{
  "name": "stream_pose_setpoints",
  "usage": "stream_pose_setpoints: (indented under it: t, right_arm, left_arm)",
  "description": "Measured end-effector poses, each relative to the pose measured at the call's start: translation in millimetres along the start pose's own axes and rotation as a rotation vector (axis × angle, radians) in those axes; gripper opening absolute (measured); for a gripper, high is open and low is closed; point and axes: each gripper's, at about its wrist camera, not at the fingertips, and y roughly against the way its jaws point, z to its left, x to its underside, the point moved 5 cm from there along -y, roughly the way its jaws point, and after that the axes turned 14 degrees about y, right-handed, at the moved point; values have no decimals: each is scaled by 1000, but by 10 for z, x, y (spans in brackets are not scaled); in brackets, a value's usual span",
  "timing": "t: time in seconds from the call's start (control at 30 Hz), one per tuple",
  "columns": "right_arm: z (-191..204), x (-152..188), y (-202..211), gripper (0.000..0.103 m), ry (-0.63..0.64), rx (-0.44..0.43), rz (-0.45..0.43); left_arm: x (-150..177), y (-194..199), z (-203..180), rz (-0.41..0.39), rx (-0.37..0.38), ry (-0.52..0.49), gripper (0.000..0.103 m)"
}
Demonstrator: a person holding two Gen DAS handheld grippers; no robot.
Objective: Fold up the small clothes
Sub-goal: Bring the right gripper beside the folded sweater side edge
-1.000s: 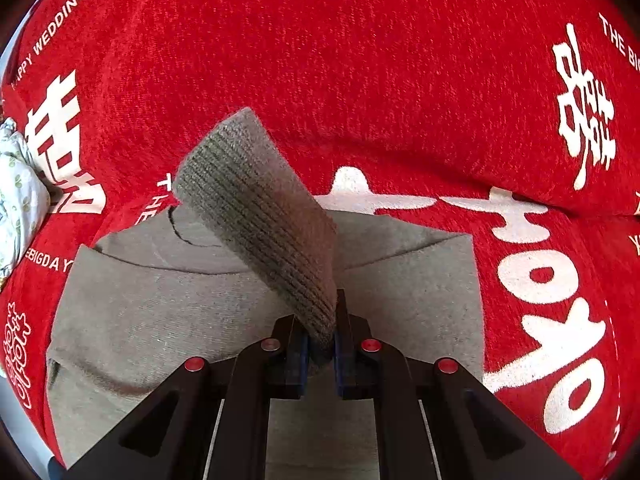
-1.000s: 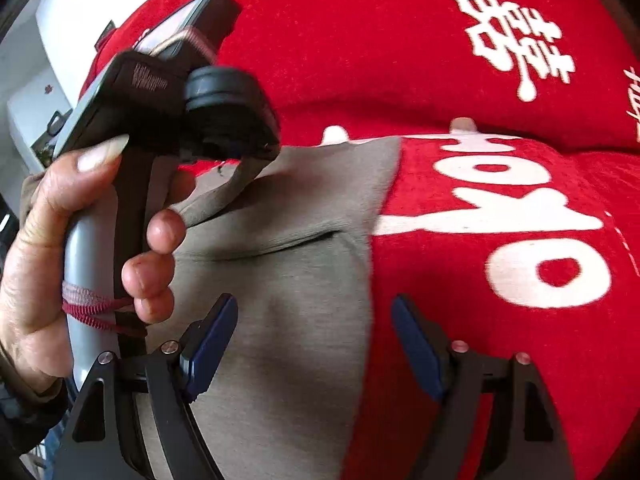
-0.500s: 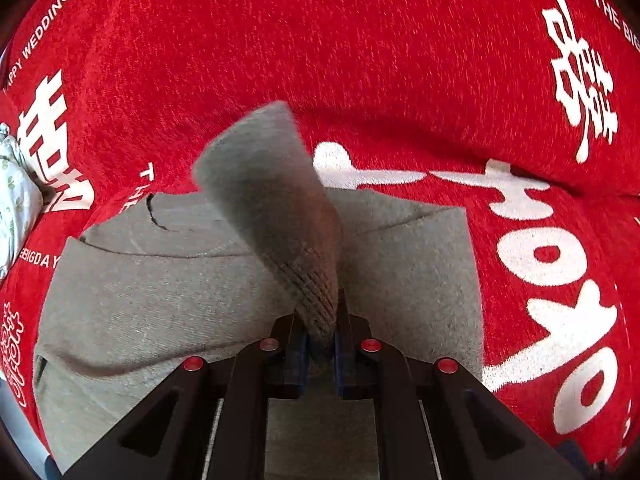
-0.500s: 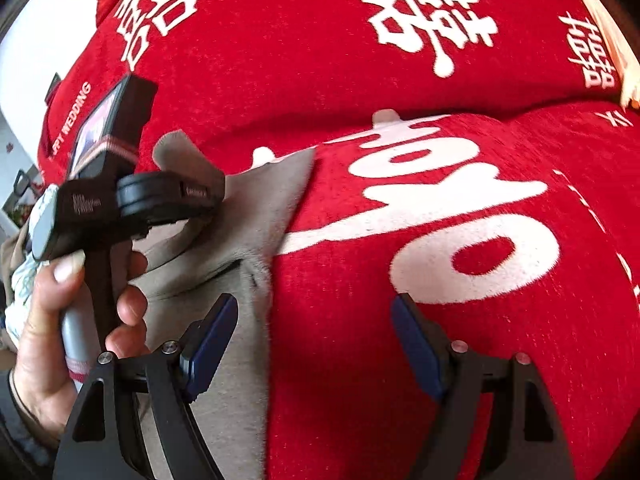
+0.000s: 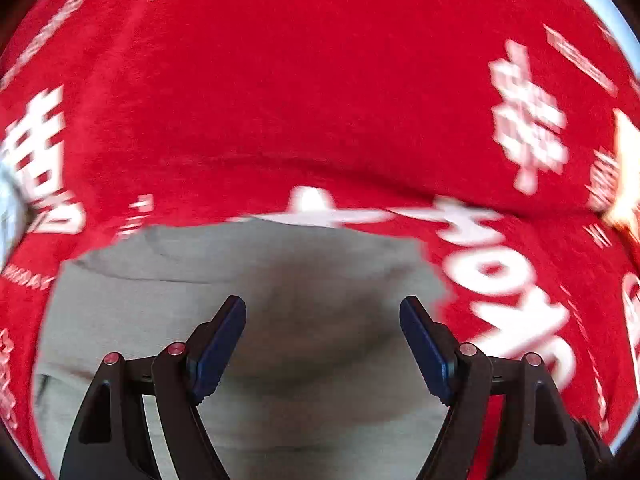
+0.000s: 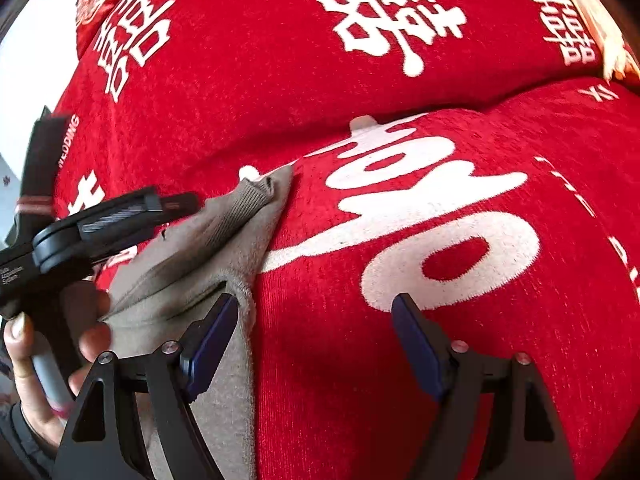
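Note:
A small grey-brown knit garment (image 5: 256,320) lies on the red cloth. In the left wrist view my left gripper (image 5: 322,340) is open and empty just above the garment's middle; this view is blurred. In the right wrist view the garment (image 6: 192,280) lies at the left, its ribbed cuff (image 6: 256,196) folded across toward its right edge. My right gripper (image 6: 312,344) is open and empty, its left finger over the garment's right edge and its right finger over the red cloth. The left gripper's body (image 6: 92,232) and the hand holding it show at the left.
The red cloth (image 6: 400,80) with white characters and lettering covers the whole surface, with a fold ridge across the middle. A pale patterned item (image 5: 8,216) sits at the far left edge. A cream fringe (image 6: 592,20) lies at the far right corner.
My left gripper let go of the ribbed cuff and opened; the cuff now lies on the garment. The right gripper swung to the right, over the garment's right edge.

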Motion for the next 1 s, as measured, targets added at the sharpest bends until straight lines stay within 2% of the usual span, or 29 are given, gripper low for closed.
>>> stream_pose_setpoints:
  t: [0.07, 0.1, 0.17, 0.2, 0.27, 0.37, 0.43, 0.47, 0.53, 0.63, 0.73, 0.8, 0.9, 1.0]
  right_arm:
    - [15, -6, -4, 82, -2, -6, -1]
    - [26, -7, -6, 82, 2, -5, 0]
    - [52, -2, -20, 82, 12, -8, 4]
    - [58, 1, -26, 82, 16, -10, 7]
    - [51, 11, -33, 82, 17, -6, 11]
    - [7, 12, -22, 82, 2, -2, 11]
    - [-8, 0, -14, 82, -4, 1, 7]
    - [-7, -4, -13, 82, -5, 3, 6]
    - [5, -10, -17, 82, -4, 6, 5]
    - [4, 2, -28, 82, -1, 14, 13]
    - [4, -11, -40, 82, -3, 25, 15]
    - [10, -23, -28, 82, 1, 31, 8]
    - [34, -37, 9, 82, 17, 39, -11]
    - [36, -35, -1, 82, 22, 81, -14]
  left_arm:
    - [-118, -173, 251, 38, -94, 94, 80]
    - [-127, -311, 361, 86, -113, 137, 80]
    - [-8, -515, 418, 168, -155, 126, 80]
    - [144, -589, 401, 209, -179, 80, 80]
    - [308, -438, 325, 143, -154, 15, 80]
    - [629, -159, 275, 231, 39, -8, 80]
    - [685, -58, 277, 235, 53, -64, 80]
    - [654, -26, 288, 238, 66, -59, 80]
    - [518, -3, 313, 228, 92, -17, 80]
    - [331, -53, 276, 185, 84, 48, 80]
    - [542, -369, 125, 282, 23, 22, 80]
    - [676, -200, 25, 169, -23, -86, 81]
    - [917, 82, 109, 172, 64, -102, 81]
    - [944, 432, 510, 67, 50, -125, 81]
